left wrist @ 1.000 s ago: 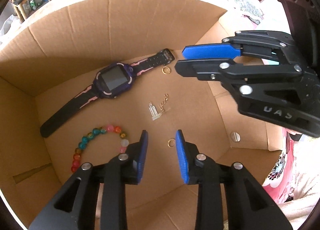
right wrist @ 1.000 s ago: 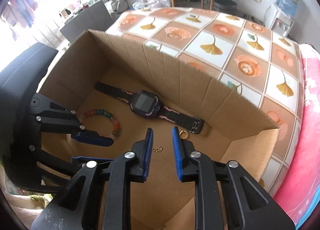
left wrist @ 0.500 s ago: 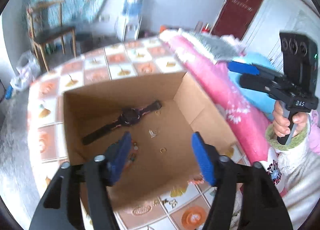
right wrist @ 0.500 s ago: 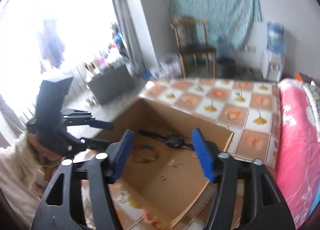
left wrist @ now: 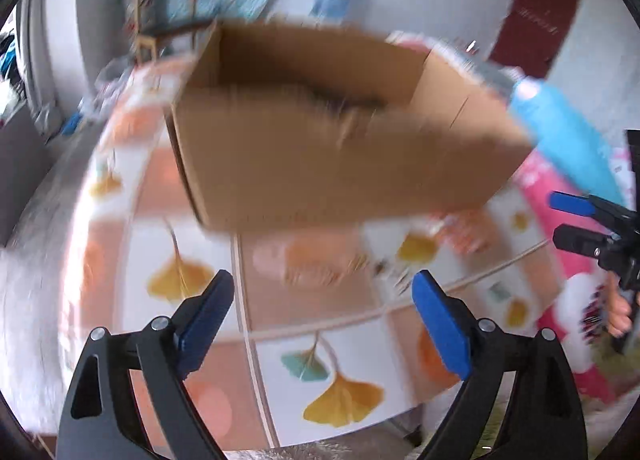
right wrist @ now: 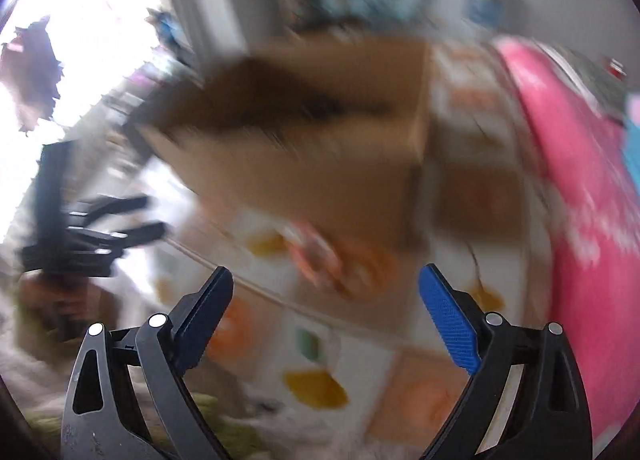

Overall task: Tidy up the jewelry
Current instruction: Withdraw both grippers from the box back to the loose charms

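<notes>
Ahead of and above both grippers in view, well apart: one open brown cardboard box (left wrist: 340, 164) on a tiled tablecloth with yellow ginkgo-leaf print (left wrist: 188, 280). Long axis of box running left to right across both views. Jewelry inside hidden by near wall and blur; count not possible. Left gripper (left wrist: 324, 316): blue-padded jaws just spread wide, nothing between. Right gripper (right wrist: 326, 312): jaws likewise just spread wide, empty. Neither plainly nearer the box. Counted: two grippers, one box, one pink floral quilt (right wrist: 580, 196) at right.
</notes>
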Tool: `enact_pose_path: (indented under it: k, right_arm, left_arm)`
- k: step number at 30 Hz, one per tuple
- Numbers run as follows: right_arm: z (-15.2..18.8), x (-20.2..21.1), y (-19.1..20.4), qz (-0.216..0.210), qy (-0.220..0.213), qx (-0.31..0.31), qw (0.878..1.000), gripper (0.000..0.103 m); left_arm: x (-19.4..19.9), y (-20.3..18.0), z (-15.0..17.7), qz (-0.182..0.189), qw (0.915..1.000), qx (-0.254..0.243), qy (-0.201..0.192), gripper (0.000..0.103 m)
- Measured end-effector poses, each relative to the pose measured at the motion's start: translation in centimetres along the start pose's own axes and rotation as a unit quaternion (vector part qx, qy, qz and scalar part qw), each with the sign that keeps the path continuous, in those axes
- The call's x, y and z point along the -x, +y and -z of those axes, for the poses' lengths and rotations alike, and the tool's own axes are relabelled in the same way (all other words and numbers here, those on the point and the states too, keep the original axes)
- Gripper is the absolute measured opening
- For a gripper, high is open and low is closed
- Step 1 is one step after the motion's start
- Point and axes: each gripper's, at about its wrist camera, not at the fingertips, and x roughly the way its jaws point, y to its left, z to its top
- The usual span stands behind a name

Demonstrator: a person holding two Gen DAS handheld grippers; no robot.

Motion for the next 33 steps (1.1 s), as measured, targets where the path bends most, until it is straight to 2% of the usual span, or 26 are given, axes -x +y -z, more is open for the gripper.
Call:
enact_pose_path:
  k: [1,3,4,6,8,11,14,15,19,33]
  right_arm:
    - [0.7,-0.7,0.2,0.020,0.011,-0.004,1.000,0.090]
    - [1.3,-1.4,0.2,0.026,0.022,-0.017,0.999,0.090]
    - [1.4,-1.7,0.4,0.030,0.027,-0.019,0.999,0.090]
    - [1.4,-2.6,0.6,0.048,0.034,-0.016,0.998,0.090]
    - [1.9,-3.3,1.2,0.069,0.042,-0.009,0.997,0.090]
    - [2.2,-4.1,1.6,0.077,0.050,-0.009,0.996,0.090]
    - [2.6,-4.8,1.8,0.092,0.062,-0.006,0.994,0.090]
    - [2.7,-5.1,1.8,0.094,0.066,-0.006,0.993,0.090]
    - [3.0,-5.6,1.4,0.083,0.069,-0.025,0.994,0.095]
    - [2.5,-6.1,1.0,0.089,0.057,-0.033,0.994,0.095]
  left_arm:
    - [-1.0,0.0,0.5,-0.004,0.9999,0.005,0.012,0.089]
    - [-2.1,-0.2,0.9,-0.010,0.9997,0.004,0.021,0.089]
    - [-2.1,-0.5,0.9,-0.017,0.9998,-0.003,0.008,0.089]
    - [-2.3,-0.9,0.9,-0.015,0.9998,-0.013,0.008,0.089]
    - [-2.6,-1.1,0.8,-0.032,0.9992,-0.026,0.004,0.089]
    - [-3.1,-1.2,0.9,-0.035,0.9987,-0.037,0.001,0.097]
    - [-3.4,-1.7,1.6,-0.051,0.9971,-0.056,-0.011,0.098]
    - [-3.5,-2.1,1.9,-0.061,0.9957,-0.069,-0.015,0.098]
    - [-3.5,-2.2,2.2,-0.053,0.9957,-0.073,-0.019,0.098]
    - [-3.7,-2.4,2.2,-0.051,0.9954,-0.080,-0.017,0.098]
